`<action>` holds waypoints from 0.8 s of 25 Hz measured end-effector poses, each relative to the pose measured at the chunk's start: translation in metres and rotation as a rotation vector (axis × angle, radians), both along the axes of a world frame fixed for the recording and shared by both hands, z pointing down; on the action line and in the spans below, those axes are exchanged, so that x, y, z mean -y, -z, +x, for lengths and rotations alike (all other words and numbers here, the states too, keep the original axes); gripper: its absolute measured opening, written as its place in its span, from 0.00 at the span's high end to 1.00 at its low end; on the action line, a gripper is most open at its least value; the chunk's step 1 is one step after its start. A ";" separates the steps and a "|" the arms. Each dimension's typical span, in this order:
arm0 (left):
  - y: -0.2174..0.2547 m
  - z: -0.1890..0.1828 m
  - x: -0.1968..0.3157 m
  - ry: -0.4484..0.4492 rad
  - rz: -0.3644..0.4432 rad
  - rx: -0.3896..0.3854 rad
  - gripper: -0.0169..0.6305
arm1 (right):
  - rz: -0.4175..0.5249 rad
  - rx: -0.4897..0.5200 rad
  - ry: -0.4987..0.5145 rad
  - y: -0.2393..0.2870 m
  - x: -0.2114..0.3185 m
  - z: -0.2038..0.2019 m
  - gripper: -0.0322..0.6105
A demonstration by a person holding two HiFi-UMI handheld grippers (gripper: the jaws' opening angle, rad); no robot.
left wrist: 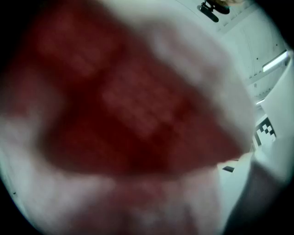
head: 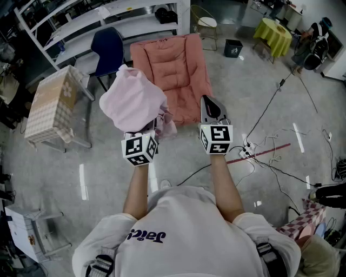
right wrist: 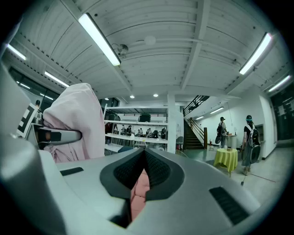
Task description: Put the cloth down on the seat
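A pale pink cloth (head: 133,101) is bunched over my left gripper and hides its jaws; only its marker cube (head: 139,149) shows. The cloth hangs in the air in front of the seat (head: 174,70), a salmon-pink cushioned chair. The left gripper view is filled by blurred cloth (left wrist: 138,114). In the right gripper view the cloth (right wrist: 76,114) drapes around one left finger (right wrist: 57,135). My right gripper (head: 207,100) points at the seat's right front edge. Its jaws (right wrist: 145,153) are shut and hold nothing.
A blue chair (head: 110,48) stands left of the seat, with white shelving (head: 108,16) behind it. A checked-cover table (head: 51,103) is at the left. Cables and a power strip (head: 246,153) lie on the floor at the right. A yellow table (head: 273,32) stands far right.
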State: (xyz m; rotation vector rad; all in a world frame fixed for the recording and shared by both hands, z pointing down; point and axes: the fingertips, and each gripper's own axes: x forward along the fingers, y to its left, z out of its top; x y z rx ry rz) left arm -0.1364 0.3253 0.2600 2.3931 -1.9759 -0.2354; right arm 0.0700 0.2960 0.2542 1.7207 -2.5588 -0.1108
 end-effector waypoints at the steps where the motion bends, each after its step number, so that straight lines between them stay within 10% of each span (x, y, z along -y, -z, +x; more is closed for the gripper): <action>1: -0.001 -0.004 0.000 -0.004 0.000 0.000 0.55 | 0.000 -0.001 -0.003 0.000 0.001 -0.005 0.93; 20: -0.041 -0.085 0.025 -0.062 -0.057 -0.038 0.55 | -0.050 -0.015 -0.022 -0.033 0.012 -0.094 0.93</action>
